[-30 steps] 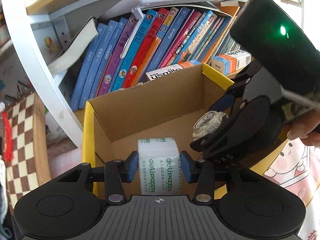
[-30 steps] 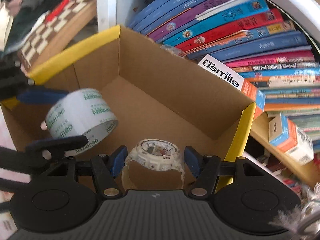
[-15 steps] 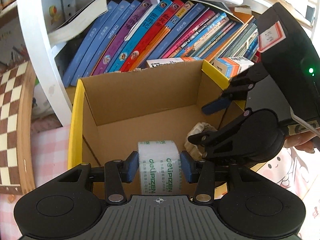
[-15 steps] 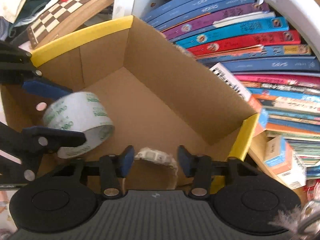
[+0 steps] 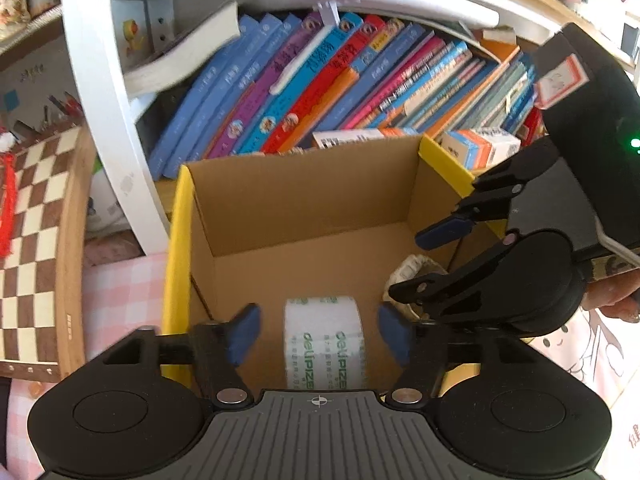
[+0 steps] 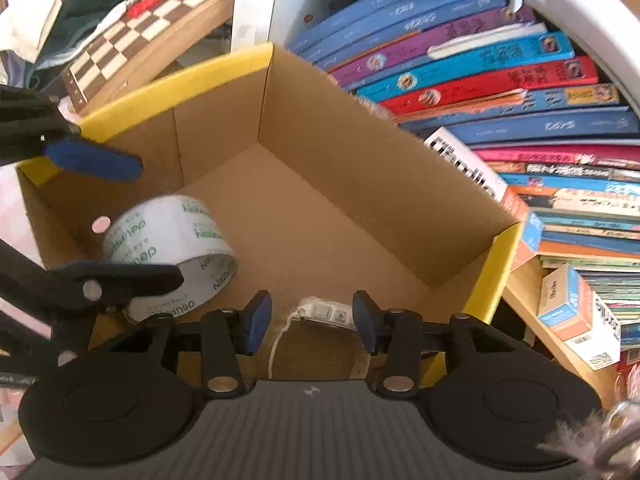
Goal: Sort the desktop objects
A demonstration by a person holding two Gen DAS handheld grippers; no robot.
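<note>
Both tongs spread wide, gripping nothing: left gripper [image 5: 320,334] with its blue pads clear of the tape roll [image 5: 323,346] on either side, right gripper [image 6: 311,320] with pads likewise clear of the white watch [image 6: 324,314]. Tape roll standing on edge on the box floor, near the front-left corner in the right wrist view, between the left pads but touching neither. Watch lying close by on the floor of the cardboard box [image 6: 360,160], toward the near wall, its strap trailing under the right gripper's body. Drop-off step apparently in hand, probably at its end: two items inside, both released. Next move likely a straight lift out for each gripper, pads kept apart so as not to snag roll or strap, and with care not to clip the yellow-edged rim [image 5: 176,248]. Some risk of the roll rolling off if nudged. Beyond the box, a row of leaning books [image 6: 480,64] on the white shelf, and a chessboard [image 5: 32,248] off to the left.
</note>
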